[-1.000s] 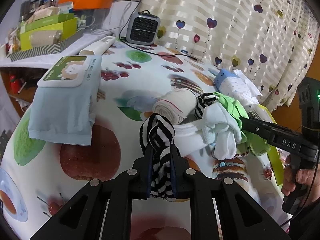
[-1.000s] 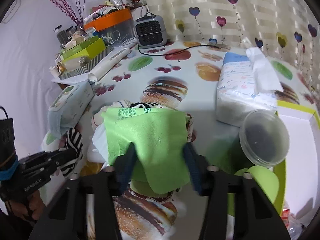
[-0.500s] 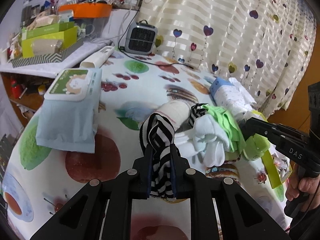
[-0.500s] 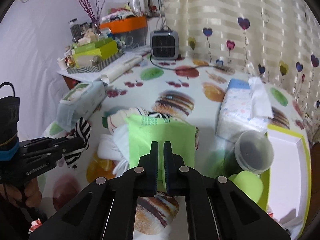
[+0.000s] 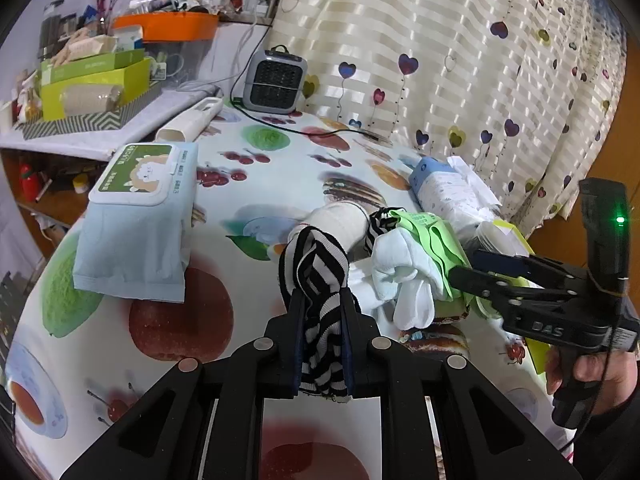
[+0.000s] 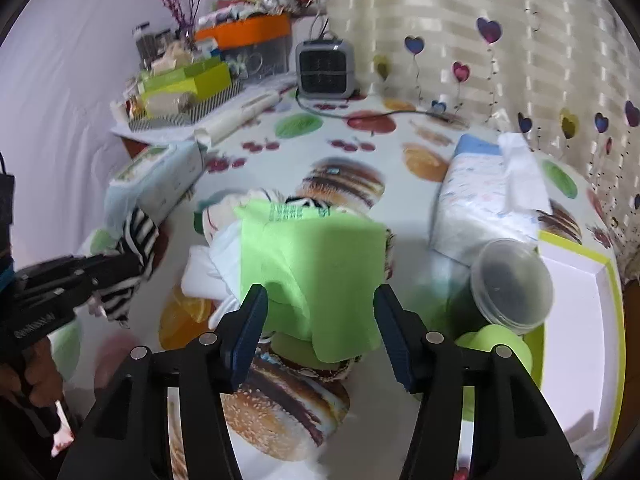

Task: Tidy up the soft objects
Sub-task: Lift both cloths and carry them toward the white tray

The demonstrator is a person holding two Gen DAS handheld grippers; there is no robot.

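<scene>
Wipes pack point(image 5: 138, 220) lies at about nine o'clock on the fruit-printed tabletop point(image 5: 248, 160), apart from the heap of soft things. Toward the middle, the left gripper point(image 5: 322, 316) has its jaws clenched on a striped sock point(image 5: 314, 268), which stands up out of them clear of the tabletop. Just past it, at one o'clock, sits the heap: a rolled cream sock point(image 5: 340, 220), a bundle of white socks point(image 5: 404, 276) and a green cloth point(image 6: 312, 264) draped over them. The right gripper point(image 6: 320, 320) comes in from three o'clock; its jaws have just been opening and now stand released on either side of the green cloth's near edge, the pads not pressing it. Farther right a tissue pack point(image 6: 484, 196), a clear lidded cup point(image 6: 512, 280) and a lime-rimmed tray point(image 6: 576, 308) wait. Sorting seems to be in its early part, the striped sock lifted and the cloth just let go. Next, the right jaws probably need a fresh hold, while the left carries its sock to wherever its pair belongs, which I cannot tell.
</scene>
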